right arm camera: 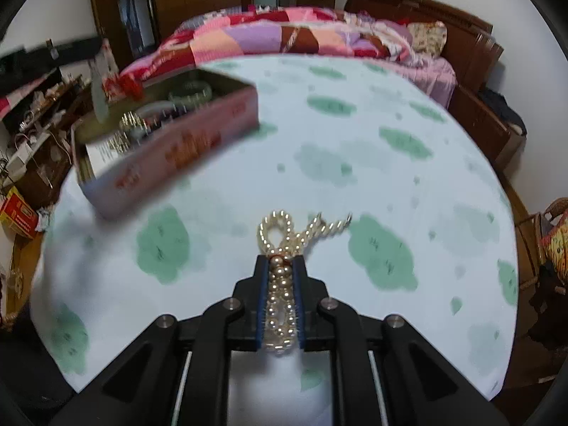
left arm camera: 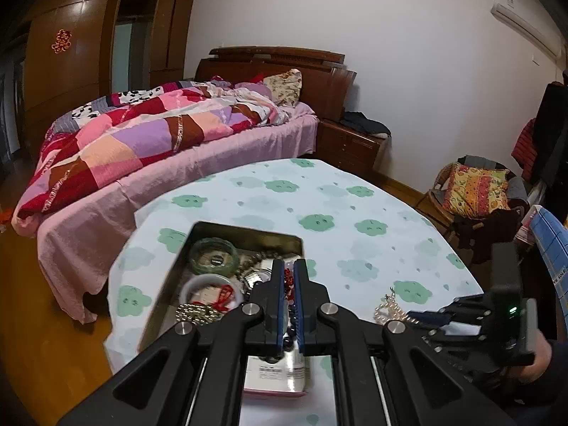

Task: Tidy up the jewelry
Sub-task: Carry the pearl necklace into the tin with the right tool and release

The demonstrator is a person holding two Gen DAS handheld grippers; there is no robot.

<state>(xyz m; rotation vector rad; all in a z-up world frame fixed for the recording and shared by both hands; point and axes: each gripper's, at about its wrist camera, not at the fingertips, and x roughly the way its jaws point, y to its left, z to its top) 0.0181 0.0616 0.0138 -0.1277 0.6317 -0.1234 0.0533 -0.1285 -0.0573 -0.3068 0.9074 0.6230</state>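
With our right tool (right arm camera: pixel 281 266) clamped on the pearl necklace (right arm camera: pixel 280 245) lying on the table (right arm camera: pixel 390 184), we should lift gently so its trailing loop clears before carrying it to the tin (right arm camera: pixel 170 152).

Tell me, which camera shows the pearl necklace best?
The right wrist view: the pearl necklace fills the centre, clamped between the right gripper fingers, its loop lying on the tablecloth. The left wrist view shows only a small pale cluster at the right gripper's tips.

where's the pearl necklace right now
The pearl necklace lies on the cloud-print tablecloth, pinched between the right gripper pads. In the left wrist view it sits right of the open tin.
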